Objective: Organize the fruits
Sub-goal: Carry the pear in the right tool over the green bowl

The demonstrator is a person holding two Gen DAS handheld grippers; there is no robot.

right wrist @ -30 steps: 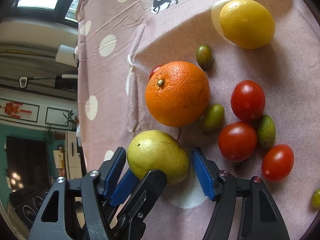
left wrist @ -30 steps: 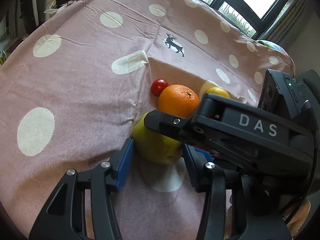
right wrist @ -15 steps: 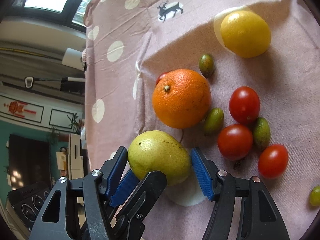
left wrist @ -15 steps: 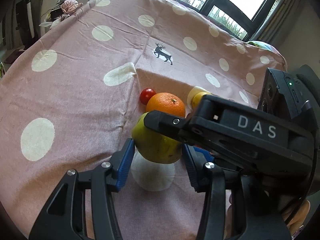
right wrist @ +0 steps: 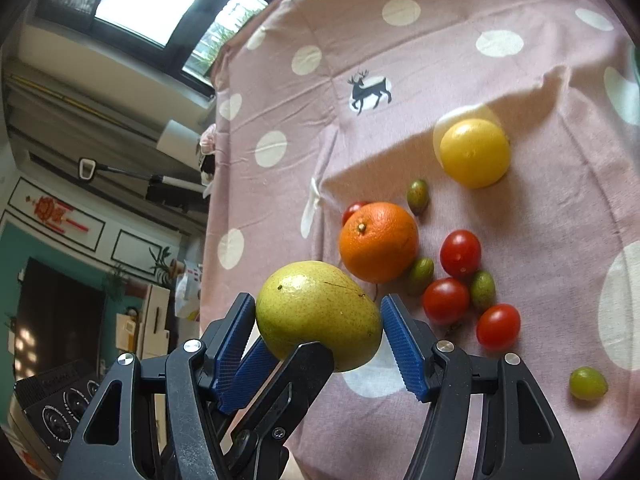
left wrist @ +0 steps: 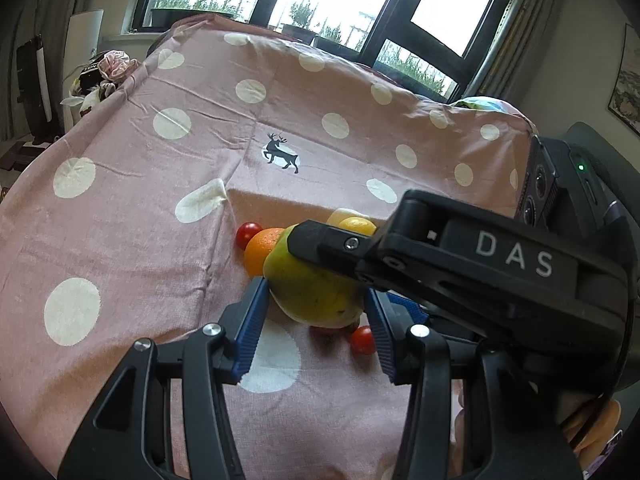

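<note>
Your bench wears a pink polka-dot cloth (right wrist: 440, 52) under a bright window. Both the left hand-held gripper (left wrist: 316, 320) and right hand-held gripper (right wrist: 318, 332) clamp the smooth yellow-green mango (right wrist: 316, 312) crosswise, carrying it clear above the scattered orange (right wrist: 378, 242) and tomatoes.

Left gripper (left wrist: 314, 334) angled downward, blue pads (left wrist: 250, 332) clamped on the pear (left wrist: 316, 292), right gripper (right wrist: 318, 344) angled downward, crossing over the left, its blue pads (right wrist: 404, 346) pressed against the same pear from both sides, fruit held clear of the worktop (left wrist: 120, 208).
</note>
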